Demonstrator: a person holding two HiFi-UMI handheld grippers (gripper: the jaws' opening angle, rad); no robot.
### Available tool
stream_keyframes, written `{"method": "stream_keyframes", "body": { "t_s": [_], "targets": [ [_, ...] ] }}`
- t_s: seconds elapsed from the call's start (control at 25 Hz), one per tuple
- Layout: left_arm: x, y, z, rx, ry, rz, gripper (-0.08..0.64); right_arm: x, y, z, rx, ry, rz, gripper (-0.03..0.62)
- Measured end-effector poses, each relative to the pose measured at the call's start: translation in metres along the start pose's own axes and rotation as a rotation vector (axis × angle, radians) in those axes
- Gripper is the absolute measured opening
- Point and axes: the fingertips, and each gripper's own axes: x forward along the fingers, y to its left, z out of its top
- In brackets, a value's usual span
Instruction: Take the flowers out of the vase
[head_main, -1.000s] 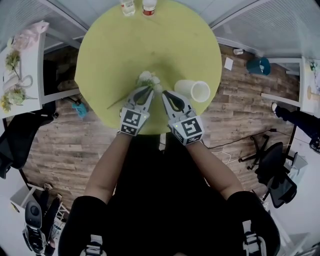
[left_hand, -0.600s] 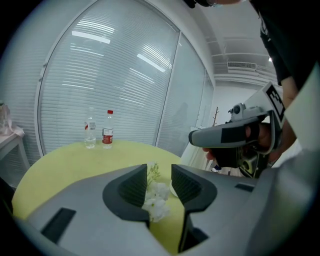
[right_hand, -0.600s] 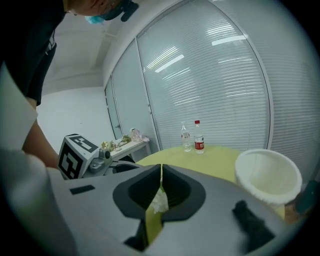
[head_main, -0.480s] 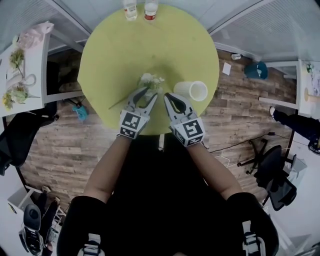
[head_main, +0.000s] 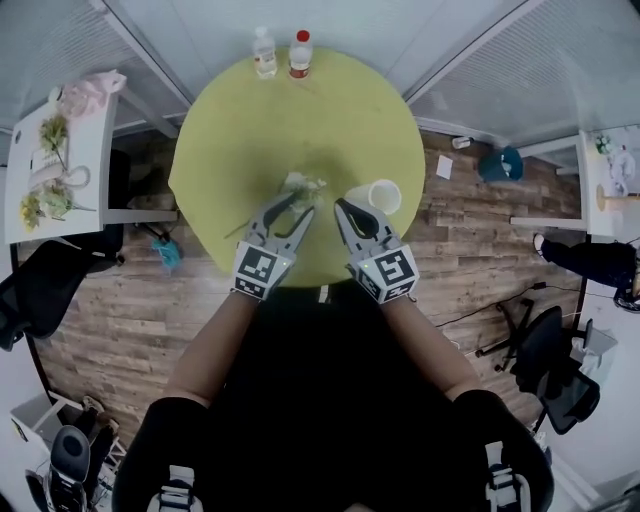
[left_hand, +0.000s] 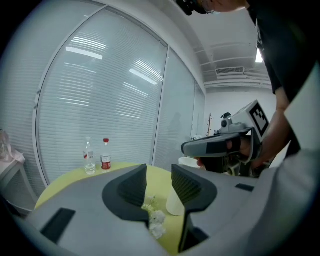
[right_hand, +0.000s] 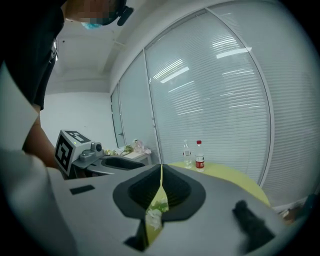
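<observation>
Flowers (head_main: 303, 185) are out, so the task looks done: they lie on the table (head_main: 290, 110), just left of the tipped vase (head_main: 375, 196). Left gripper (left_hand: 159, 175) has just been opening, jaws wide, nothing between. Right gripper (right_hand: 161, 175) is closed and empty.

flowers (head_main: 301, 186): white, green stem, lying on table (head_main: 300, 110) | vase (head_main: 376, 196): white, empty, just beside
</observation>
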Motion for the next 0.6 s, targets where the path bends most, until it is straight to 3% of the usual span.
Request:
{"method": "stream_keyframes", "body": {
  "t_s": [0.32, 0.6],
  "targets": [
    [-0.032, -0.021, 0.064, 0.012, -0.094, -0.051, 0.146, -0.028, 0.022, 0.043, -0.049, -0.077, 0.108, 0.02],
    [-0.05, -0.047, 0.108, 0.02, -0.149, -0.124, 0.129, -0.054, 0.042, 0.088, -0.073, -0.144, 0.144, 0.02]
  ]
}}
